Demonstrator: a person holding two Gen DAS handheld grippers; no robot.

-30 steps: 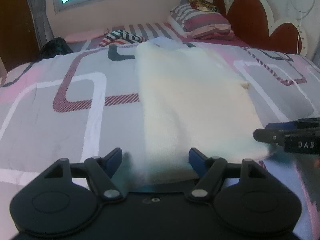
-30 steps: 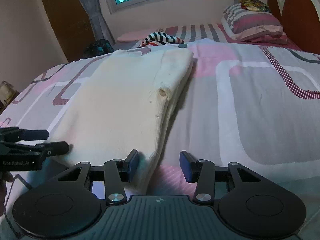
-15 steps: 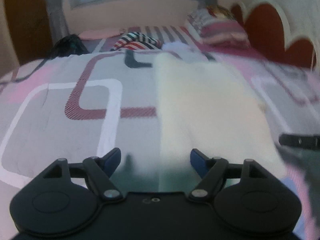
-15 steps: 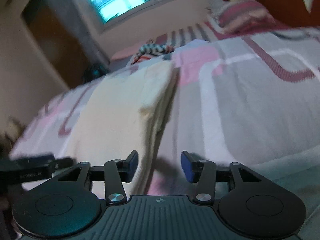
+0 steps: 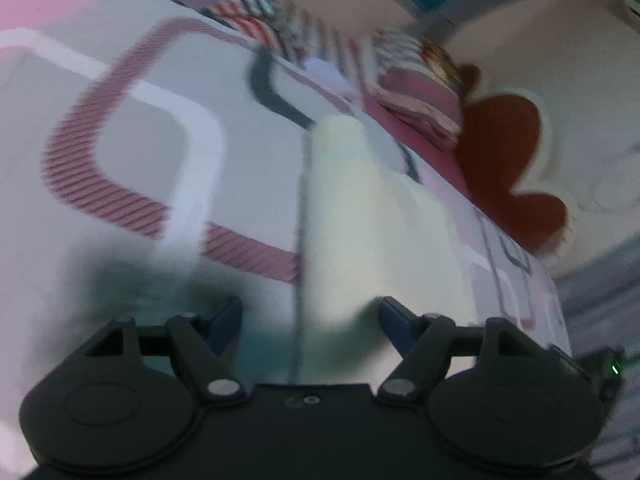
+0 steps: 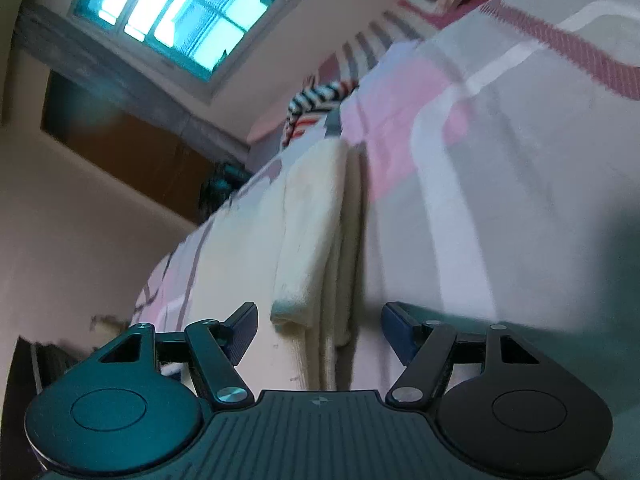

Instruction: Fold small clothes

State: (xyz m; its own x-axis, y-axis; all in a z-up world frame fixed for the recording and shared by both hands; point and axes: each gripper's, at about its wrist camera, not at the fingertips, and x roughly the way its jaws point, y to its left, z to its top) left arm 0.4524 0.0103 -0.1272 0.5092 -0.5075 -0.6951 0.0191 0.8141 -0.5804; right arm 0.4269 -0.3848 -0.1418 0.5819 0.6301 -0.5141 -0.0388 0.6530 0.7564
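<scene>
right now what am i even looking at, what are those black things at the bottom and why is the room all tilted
These are two fisheye cameras, one on each hand-held gripper a person uses to fold clothes. The black parts at the bottom are each gripper's own body, with two blue-tipped fingers. One picture looks along the left gripper, the other along the right gripper; the tilt comes from how the hands are turned. On the patterned bedspread lies a folded cream garment. A striped garment and a pillow lie farther back. Both grippers are open and hold nothing; the right one's jaws have just been opening, with the cream garment's edge between them, ungripped.
</scene>
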